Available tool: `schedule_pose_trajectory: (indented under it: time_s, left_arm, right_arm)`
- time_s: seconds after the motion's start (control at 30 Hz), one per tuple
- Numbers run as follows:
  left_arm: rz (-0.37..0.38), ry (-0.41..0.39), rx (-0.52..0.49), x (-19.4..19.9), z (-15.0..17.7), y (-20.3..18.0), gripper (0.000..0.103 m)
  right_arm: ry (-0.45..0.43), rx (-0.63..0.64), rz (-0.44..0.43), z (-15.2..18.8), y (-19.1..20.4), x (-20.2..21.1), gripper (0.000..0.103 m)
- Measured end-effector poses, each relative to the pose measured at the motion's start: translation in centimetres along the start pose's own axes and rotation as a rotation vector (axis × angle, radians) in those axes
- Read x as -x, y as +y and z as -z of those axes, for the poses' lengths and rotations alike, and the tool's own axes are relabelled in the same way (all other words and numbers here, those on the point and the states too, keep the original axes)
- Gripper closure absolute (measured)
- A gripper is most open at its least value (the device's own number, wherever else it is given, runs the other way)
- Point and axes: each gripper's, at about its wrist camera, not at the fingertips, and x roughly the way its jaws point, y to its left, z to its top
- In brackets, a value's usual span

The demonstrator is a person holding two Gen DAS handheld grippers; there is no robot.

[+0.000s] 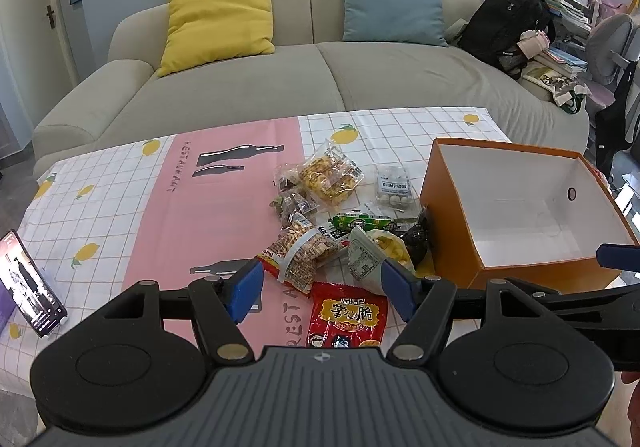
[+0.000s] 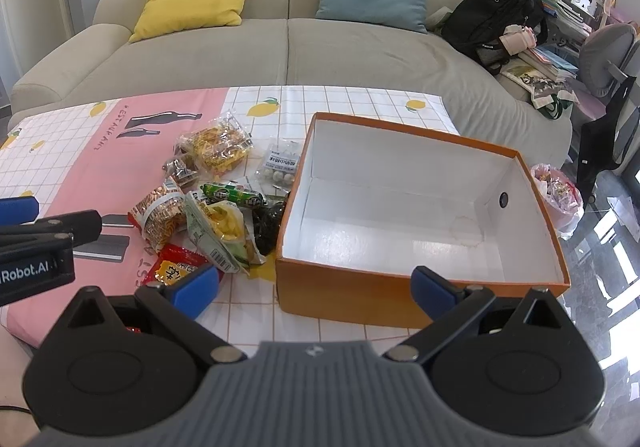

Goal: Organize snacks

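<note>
Snacks beside box (orange).

So the right gripper hangs over the near edge of the desk with its blue fingers spread wide, nothing between them. Right ahead sits an orange box, white inside and empty. Just left of it there's a messy heap of snack packets, with a red packet nearest the camera and a dark one touching the box wall. The left gripper pokes in from the left edge. Sofa behind.
</note>
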Motion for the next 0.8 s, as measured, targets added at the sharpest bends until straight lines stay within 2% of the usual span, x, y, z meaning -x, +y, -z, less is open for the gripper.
schedule_pose_trajectory:
  time_s: [0.8]
  left_arm:
    - [-0.001, 0.012, 0.001, -0.05, -0.01, 0.17, 0.023]
  right_arm:
    - [0.003, 0.007, 0.002, 0.16, 0.19, -0.1, 0.003]
